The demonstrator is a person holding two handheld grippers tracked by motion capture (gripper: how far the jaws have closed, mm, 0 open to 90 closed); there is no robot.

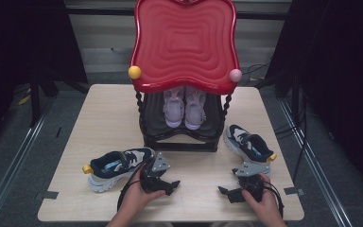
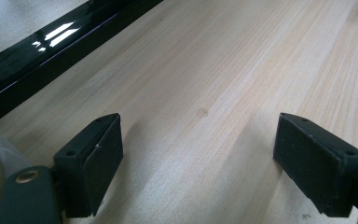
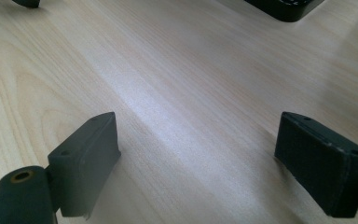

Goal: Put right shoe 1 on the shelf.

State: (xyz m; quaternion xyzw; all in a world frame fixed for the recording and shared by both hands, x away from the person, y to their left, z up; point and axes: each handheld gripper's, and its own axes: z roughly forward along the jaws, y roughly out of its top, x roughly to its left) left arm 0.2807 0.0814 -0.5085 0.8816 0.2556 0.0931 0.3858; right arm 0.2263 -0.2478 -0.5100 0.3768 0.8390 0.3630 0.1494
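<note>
High view: the left gripper (image 1: 170,183) lies near the front edge of the wooden table (image 1: 99,113), held by the person's left hand (image 1: 139,196), with its jaws pointing right. The right gripper (image 1: 224,193) lies further right, also close to the near edge, held by the right hand (image 1: 264,203), with its jaws pointing left. The two grippers face each other with bare tabletop between them.

A navy and white sneaker (image 1: 116,168) with a yellow heel tab lies just left of the left gripper, close to its grey plate; whether the two touch cannot be told. A second navy sneaker (image 1: 248,144) lies at the right of the table, just beyond the right gripper.

A black two-tier rack (image 1: 179,137) stands at the middle of the table, on its far half. A pair of pale pink shoes (image 1: 184,109) sits on the lower shelf. The red wavy top tray (image 1: 184,42) carries a yellow knob (image 1: 134,72) at its left corner and a pink knob (image 1: 235,75) at its right corner.

Left gripper view: the left gripper (image 2: 196,154) has its jaws set wide apart, with wood grain alone between the pads. The glossy black base of the rack (image 2: 51,51) runs across the upper left.

Right gripper view: the right gripper (image 3: 196,158) also has its jaws wide apart, over bare table and holding nothing.
</note>
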